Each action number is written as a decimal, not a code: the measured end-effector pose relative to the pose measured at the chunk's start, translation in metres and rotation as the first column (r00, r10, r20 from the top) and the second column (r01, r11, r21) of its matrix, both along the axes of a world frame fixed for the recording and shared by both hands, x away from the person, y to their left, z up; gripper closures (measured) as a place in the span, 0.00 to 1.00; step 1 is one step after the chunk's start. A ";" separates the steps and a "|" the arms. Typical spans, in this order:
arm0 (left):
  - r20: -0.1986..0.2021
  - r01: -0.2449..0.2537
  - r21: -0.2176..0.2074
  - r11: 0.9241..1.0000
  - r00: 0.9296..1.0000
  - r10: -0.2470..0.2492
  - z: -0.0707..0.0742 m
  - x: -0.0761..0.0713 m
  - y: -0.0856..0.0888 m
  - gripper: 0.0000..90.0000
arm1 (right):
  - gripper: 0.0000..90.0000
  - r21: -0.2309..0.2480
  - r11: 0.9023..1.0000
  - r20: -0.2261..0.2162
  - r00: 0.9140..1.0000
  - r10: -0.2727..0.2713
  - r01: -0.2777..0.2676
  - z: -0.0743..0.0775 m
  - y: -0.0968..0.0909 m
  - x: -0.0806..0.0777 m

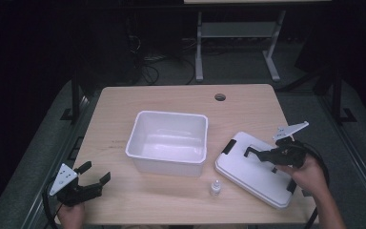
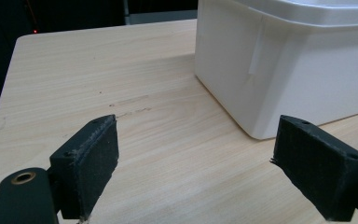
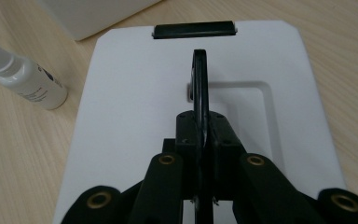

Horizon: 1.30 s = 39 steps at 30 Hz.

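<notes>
My right gripper [image 1: 262, 153] is clamped tight on the thin black handle [image 3: 199, 88] of the white lid [image 1: 248, 176], which lies flat at approx. 4 o'clock from the white tub [image 1: 169, 142] — the grip looks meant for carrying the lid over to the tub. My left gripper [image 1: 94, 174] waits w/ jaws wide apart over bare table [image 1: 124, 102] at the tub's 8 o'clock, holding nothing. The lid is rectangular w/ black clips [image 3: 193, 30] at its ends; a small bottle [image 1: 215, 188] stands just beside it.
</notes>
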<state>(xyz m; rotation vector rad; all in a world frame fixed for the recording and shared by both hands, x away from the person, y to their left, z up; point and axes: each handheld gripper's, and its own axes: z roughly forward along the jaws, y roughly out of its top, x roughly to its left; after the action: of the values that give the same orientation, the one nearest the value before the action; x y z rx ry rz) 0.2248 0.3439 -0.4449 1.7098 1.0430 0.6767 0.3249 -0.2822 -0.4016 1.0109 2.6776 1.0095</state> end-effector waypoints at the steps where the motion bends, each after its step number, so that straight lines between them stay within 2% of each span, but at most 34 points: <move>1: 0.000 0.000 0.000 1.000 1.000 0.000 0.000 0.000 0.000 0.14 | 0.93 0.000 1.000 -0.002 1.000 -0.001 0.001 -0.002 0.000 0.000; 14: -0.003 0.005 0.009 1.000 1.000 -0.005 0.000 -0.001 -0.001 0.14 | 0.92 -0.016 1.000 -0.007 1.000 -0.014 0.014 -0.012 0.001 -0.003; 20: -0.001 0.007 0.011 1.000 1.000 -0.007 0.000 0.000 -0.003 0.14 | 0.88 0.013 1.000 0.009 1.000 -0.012 0.012 -0.008 0.001 -0.007; 23: -0.001 0.008 0.011 1.000 1.000 -0.008 0.000 0.000 -0.003 0.14 | 0.85 0.025 1.000 0.011 1.000 -0.014 0.014 -0.004 0.001 -0.011; 31: 0.002 0.007 0.012 1.000 1.000 -0.007 0.001 -0.001 -0.003 0.14 | 0.74 0.021 1.000 0.015 1.000 -0.006 0.005 0.002 0.005 -0.020; 39: 0.004 0.010 0.010 1.000 1.000 -0.010 0.001 -0.002 -0.004 0.14 | 0.63 0.008 0.999 0.047 0.998 0.036 -0.037 0.013 0.019 -0.032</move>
<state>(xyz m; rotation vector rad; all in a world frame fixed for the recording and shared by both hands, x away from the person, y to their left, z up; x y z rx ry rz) 0.2230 0.3403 -0.4442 1.7209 1.0294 0.6798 0.2925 -0.2628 -0.3890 0.9315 2.6659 1.0393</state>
